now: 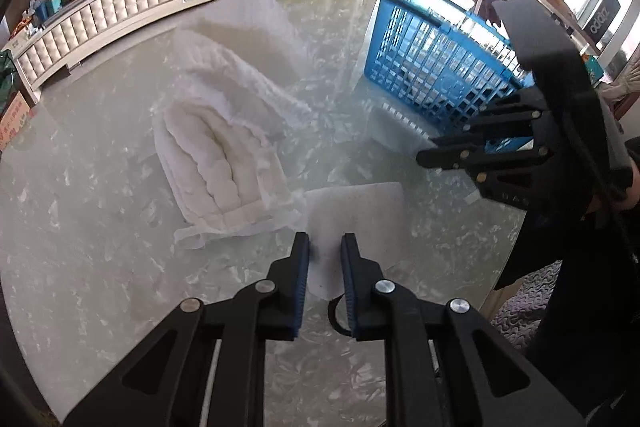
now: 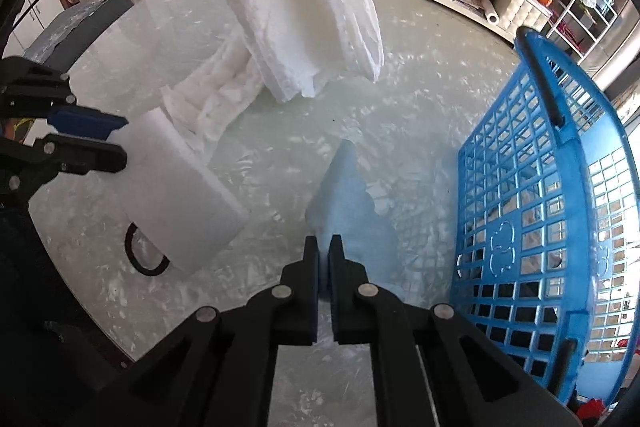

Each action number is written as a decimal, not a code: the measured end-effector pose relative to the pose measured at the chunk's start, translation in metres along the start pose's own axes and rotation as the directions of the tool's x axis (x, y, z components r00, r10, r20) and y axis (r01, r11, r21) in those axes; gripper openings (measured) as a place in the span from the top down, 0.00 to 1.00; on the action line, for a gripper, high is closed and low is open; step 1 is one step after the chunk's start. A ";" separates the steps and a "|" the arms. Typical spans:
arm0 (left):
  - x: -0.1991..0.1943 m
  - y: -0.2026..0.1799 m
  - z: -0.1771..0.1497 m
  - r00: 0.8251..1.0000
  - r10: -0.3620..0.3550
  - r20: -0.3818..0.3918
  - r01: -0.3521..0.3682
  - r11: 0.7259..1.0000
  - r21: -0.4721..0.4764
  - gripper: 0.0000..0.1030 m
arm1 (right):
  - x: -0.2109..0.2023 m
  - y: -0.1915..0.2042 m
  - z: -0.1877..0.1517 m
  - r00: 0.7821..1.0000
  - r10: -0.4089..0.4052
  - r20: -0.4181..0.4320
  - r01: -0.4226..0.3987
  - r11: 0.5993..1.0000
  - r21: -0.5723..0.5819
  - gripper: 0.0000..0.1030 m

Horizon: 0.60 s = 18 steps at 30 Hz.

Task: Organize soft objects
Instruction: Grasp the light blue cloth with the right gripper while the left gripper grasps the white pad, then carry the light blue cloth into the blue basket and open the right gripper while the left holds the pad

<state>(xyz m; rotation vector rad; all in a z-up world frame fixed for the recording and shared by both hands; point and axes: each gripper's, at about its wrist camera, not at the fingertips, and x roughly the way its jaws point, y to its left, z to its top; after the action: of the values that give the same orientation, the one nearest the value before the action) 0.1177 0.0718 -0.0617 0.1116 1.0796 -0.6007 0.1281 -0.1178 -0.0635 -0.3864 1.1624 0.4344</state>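
Left gripper [image 1: 325, 255]: my jaws stood narrowly apart, straddling the near edge of a flat white foam sponge block [image 1: 352, 223]; contact not confirmed.
Right gripper [image 2: 325, 251]: my jaws pinched almost closed on a thin pale-blue foam piece [image 2: 348, 211].
Blue foam position: above the marbled glass tabletop [image 2: 400, 107], beside the blue plastic lattice basket [image 2: 532, 187].
White quilted padded cloths [image 2: 304, 27]: heaped mid-table, untouched.
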 end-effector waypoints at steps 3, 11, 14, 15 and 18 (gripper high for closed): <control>-0.011 -0.008 0.004 1.000 0.001 0.025 -0.002 1.000 0.014 0.86 | -0.012 0.006 -0.004 1.000 -0.010 0.026 0.011 1.000 -0.013 0.96; -0.042 -0.024 0.010 0.996 -0.004 0.088 0.000 0.999 0.044 0.86 | -0.047 0.018 -0.001 0.999 -0.015 0.049 0.016 1.000 -0.001 0.96; -0.051 -0.025 0.008 0.995 -0.008 0.095 0.004 0.999 0.046 0.86 | -0.053 0.020 -0.004 0.999 0.017 0.043 -0.018 0.999 0.035 0.96; -0.052 -0.024 0.008 0.996 -0.004 0.095 0.000 0.999 0.046 0.86 | -0.052 0.022 -0.006 0.999 0.011 0.045 -0.013 0.999 0.035 0.96; -0.057 -0.025 0.009 0.995 0.004 0.099 -0.008 0.999 0.043 0.86 | -0.066 0.022 -0.007 0.998 -0.006 0.057 0.003 0.999 0.047 0.96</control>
<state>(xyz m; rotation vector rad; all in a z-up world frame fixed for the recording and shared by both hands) 0.0930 0.0708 -0.0036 0.1219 0.9704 -0.6183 0.0898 -0.1107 -0.0060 -0.3340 1.1145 0.4112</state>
